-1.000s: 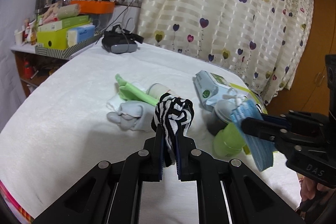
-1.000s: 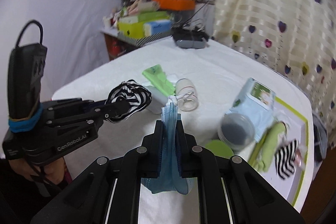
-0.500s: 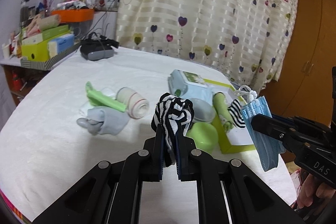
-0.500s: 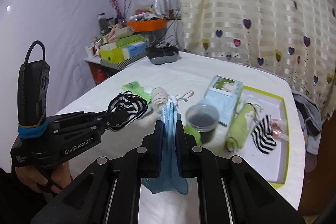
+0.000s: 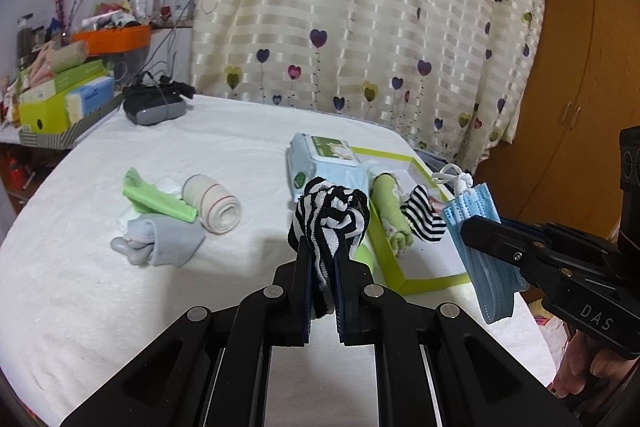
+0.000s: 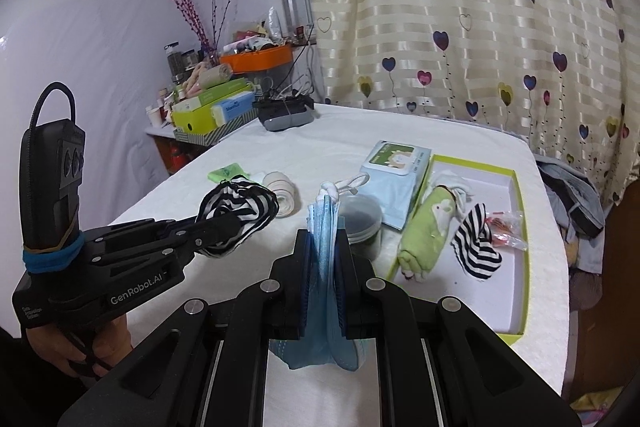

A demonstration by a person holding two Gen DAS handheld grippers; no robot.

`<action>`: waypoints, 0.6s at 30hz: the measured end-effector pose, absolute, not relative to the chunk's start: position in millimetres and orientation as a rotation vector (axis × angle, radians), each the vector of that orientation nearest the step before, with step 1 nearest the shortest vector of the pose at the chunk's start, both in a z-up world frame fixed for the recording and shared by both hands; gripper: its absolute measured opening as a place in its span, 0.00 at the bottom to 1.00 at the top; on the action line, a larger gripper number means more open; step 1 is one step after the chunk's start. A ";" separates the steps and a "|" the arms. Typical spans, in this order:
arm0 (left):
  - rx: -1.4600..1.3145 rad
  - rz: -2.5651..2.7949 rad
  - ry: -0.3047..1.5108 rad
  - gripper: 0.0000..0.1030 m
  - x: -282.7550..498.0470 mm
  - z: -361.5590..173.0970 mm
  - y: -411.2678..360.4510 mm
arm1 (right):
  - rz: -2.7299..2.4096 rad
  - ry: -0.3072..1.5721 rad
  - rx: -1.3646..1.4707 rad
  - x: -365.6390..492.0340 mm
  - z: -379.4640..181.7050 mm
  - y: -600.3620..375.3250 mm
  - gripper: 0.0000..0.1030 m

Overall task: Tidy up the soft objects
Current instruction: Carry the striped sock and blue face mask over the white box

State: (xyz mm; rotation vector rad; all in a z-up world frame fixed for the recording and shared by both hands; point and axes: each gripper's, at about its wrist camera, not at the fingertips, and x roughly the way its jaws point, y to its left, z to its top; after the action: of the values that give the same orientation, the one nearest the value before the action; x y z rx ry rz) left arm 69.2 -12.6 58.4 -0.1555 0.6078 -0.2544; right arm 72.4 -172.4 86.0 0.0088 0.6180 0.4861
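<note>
Both hands have moved toward the green box [image 6: 516,227] at the bed's right edge. The left gripper [image 5: 323,259] is clamped on a striped sock [image 5: 328,219]. The right gripper [image 6: 323,267] is clamped on blue masks [image 6: 322,227]. Both can probably drop in soon.

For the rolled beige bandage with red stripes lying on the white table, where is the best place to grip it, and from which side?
Grip the rolled beige bandage across its round body from above. It lies on its side, clear of the grey sock; the tongs could straddle its width.
</note>
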 end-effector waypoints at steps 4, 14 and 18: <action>-0.145 -0.268 0.612 0.08 72.1 59.4 -21.1 | 0.476 0.616 0.022 72.5 84.9 -180.7 0.11; -0.121 -0.305 0.619 0.08 78.4 60.5 -44.3 | 0.449 0.619 0.044 75.8 82.8 -199.0 0.11; -0.111 -0.317 0.626 0.08 81.6 59.1 -52.9 | 0.436 0.622 0.056 78.4 80.2 -208.1 0.11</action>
State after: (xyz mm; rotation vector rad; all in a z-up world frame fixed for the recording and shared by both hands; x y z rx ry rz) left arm 81.6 -52.9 59.1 -0.1107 0.6257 -0.3171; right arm 78.4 -208.1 80.2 0.0558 0.6222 0.4362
